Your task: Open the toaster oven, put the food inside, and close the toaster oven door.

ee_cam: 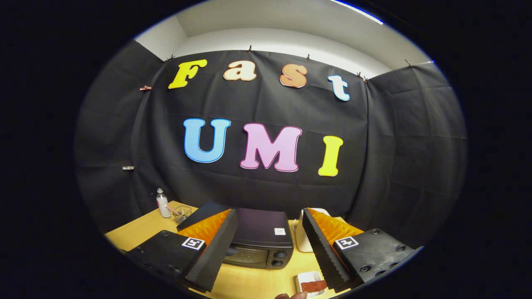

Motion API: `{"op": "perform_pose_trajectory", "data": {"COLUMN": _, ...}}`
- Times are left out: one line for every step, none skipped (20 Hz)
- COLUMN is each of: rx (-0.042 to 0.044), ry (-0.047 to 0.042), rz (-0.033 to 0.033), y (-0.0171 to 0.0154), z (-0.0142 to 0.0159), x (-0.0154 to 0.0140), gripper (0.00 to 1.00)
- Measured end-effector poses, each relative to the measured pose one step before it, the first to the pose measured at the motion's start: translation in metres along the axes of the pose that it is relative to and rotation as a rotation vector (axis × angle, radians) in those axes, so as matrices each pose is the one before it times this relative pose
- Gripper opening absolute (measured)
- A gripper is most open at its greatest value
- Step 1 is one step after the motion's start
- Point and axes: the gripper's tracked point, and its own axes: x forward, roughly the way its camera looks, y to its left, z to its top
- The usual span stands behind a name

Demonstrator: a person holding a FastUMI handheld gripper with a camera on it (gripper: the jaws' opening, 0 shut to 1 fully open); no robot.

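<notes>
A black toaster oven [262,236] stands on the wooden table, just beyond my fingers and between them, its door shut and two knobs at its right end. A small white dish [306,279] holding a reddish-brown piece of food [314,285] lies on the table in front of the oven, close to my right finger [318,245]. My gripper [266,245] hovers above the table, open, with nothing between its fingers.
A white appliance [302,241] stands right of the oven. A small clear bottle [163,203] and a little wire basket [181,213] sit at the table's far left corner. A fingertip [291,295] shows near the dish. Bare tabletop [257,280] lies before the oven.
</notes>
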Motion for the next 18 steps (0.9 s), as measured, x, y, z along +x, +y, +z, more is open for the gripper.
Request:
{"op": "perform_pose_trajectory", "data": {"rx": 0.01899, "ry": 0.01151, "rz": 0.00500, "y": 0.00856, "z": -0.00646, "x": 0.00581, "gripper": 0.97}}
{"op": "perform_pose_trajectory", "data": {"rx": 0.01997, "ry": 0.00809, "rz": 0.00144, "y": 0.00889, "z": -0.00681, "x": 0.00681, "gripper": 0.97}}
{"op": "perform_pose_trajectory", "data": {"rx": 0.01628, "ry": 0.00627, "rz": -0.00133, "y": 0.00721, "z": -0.00572, "x": 0.00720, "gripper": 0.97}}
{"op": "perform_pose_trajectory", "data": {"rx": 0.00993, "ry": 0.00902, "rz": 0.00064, "y": 0.00734, "z": -0.00791, "x": 0.00678, "gripper": 0.97}}
{"op": "perform_pose_trajectory", "data": {"rx": 0.00411, "ry": 0.00855, "rz": -0.00029, "y": 0.00661, "z": -0.00811, "x": 0.00726, "gripper": 0.97}}
{"op": "perform_pose_trajectory", "data": {"rx": -0.00086, "ry": 0.01336, "rz": 0.00353, "y": 0.00768, "z": -0.01014, "x": 0.00733, "gripper": 0.97}}
{"op": "perform_pose_trajectory", "data": {"rx": -0.00438, "ry": 0.01345, "rz": 0.00541, "y": 0.00774, "z": -0.01020, "x": 0.00669, "gripper": 0.97}}
{"op": "perform_pose_trajectory", "data": {"rx": -0.00785, "ry": 0.02069, "rz": 0.00237, "y": 0.00689, "z": -0.01132, "x": 0.00877, "gripper": 0.97}}
{"op": "perform_pose_trajectory", "data": {"rx": -0.00499, "ry": 0.02460, "rz": 0.00269, "y": 0.00772, "z": -0.01228, "x": 0.00635, "gripper": 0.97}}
{"op": "perform_pose_trajectory", "data": {"rx": 0.00275, "ry": 0.02795, "rz": 0.00069, "y": 0.00641, "z": -0.01409, "x": 0.00727, "gripper": 0.97}}
{"op": "perform_pose_trajectory", "data": {"rx": 0.00617, "ry": 0.02570, "rz": -0.00288, "y": 0.00634, "z": -0.01253, "x": 0.00681, "gripper": 0.97}}
{"op": "perform_pose_trajectory", "data": {"rx": 0.00394, "ry": 0.02625, "rz": -0.00549, "y": 0.00438, "z": -0.01174, "x": 0.00854, "gripper": 0.98}}
{"op": "perform_pose_trajectory", "data": {"rx": 0.00185, "ry": 0.02574, "rz": -0.00842, "y": 0.00233, "z": -0.00960, "x": 0.00734, "gripper": 0.98}}
{"op": "perform_pose_trajectory", "data": {"rx": 0.00377, "ry": 0.02211, "rz": -0.00636, "y": 0.00191, "z": -0.00981, "x": 0.00741, "gripper": 0.98}}
{"op": "perform_pose_trajectory", "data": {"rx": 0.00437, "ry": 0.02077, "rz": -0.00234, "y": 0.00216, "z": -0.00765, "x": 0.00580, "gripper": 0.98}}
{"op": "perform_pose_trajectory", "data": {"rx": 0.00276, "ry": 0.01958, "rz": -0.00390, "y": 0.00169, "z": -0.00870, "x": 0.00504, "gripper": 0.98}}
{"op": "perform_pose_trajectory", "data": {"rx": 0.00012, "ry": 0.01448, "rz": -0.00224, "y": 0.00118, "z": -0.00523, "x": 0.00386, "gripper": 0.98}}
{"op": "perform_pose_trajectory", "data": {"rx": -0.00125, "ry": 0.01281, "rz": -0.00351, "y": -0.00010, "z": -0.00561, "x": 0.00244, "gripper": 0.98}}
